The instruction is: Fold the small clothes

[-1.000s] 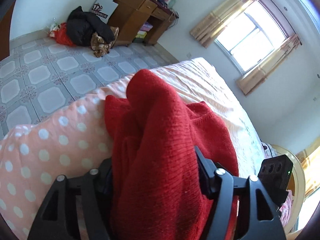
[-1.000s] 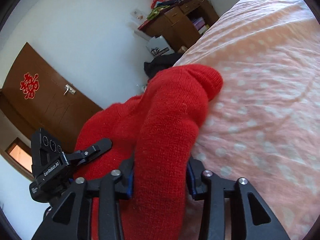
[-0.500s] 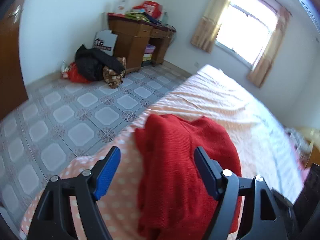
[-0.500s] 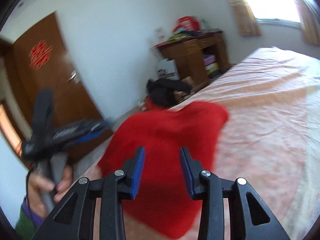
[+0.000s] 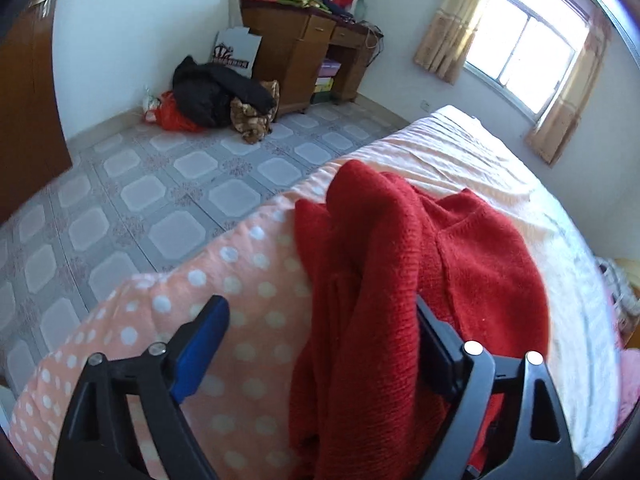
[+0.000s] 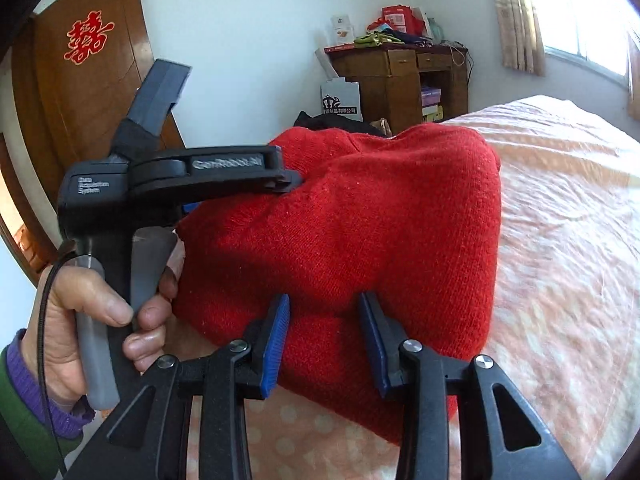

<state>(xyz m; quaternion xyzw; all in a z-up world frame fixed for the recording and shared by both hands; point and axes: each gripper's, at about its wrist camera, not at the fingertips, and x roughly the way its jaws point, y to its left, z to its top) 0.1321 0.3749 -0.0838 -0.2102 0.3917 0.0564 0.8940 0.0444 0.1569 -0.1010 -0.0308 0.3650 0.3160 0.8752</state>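
Note:
A red knitted sweater (image 5: 404, 264) lies bunched on the pink polka-dot bed cover (image 5: 240, 320). My left gripper (image 5: 320, 332) is open, its jaws wide apart. A fold of the sweater lies between them against the right finger. In the right wrist view the sweater (image 6: 360, 232) is a thick folded heap. My right gripper (image 6: 326, 334) is open and empty, its blue pads just at the heap's near edge. The left gripper also shows in the right wrist view (image 6: 294, 180), its tips at the heap's far left.
The bed (image 6: 560, 200) stretches right toward a window with curtains (image 5: 520, 40). Tiled floor (image 5: 140, 200) lies left of the bed. A wooden desk (image 5: 308, 56) and a pile of dark clothes (image 5: 216, 96) stand by the far wall. A brown door (image 6: 92, 92) is at left.
Both grippers held the sweater a second ago, then let go and pulled back. Since then both have come close to the heap again, the left one over a fold.

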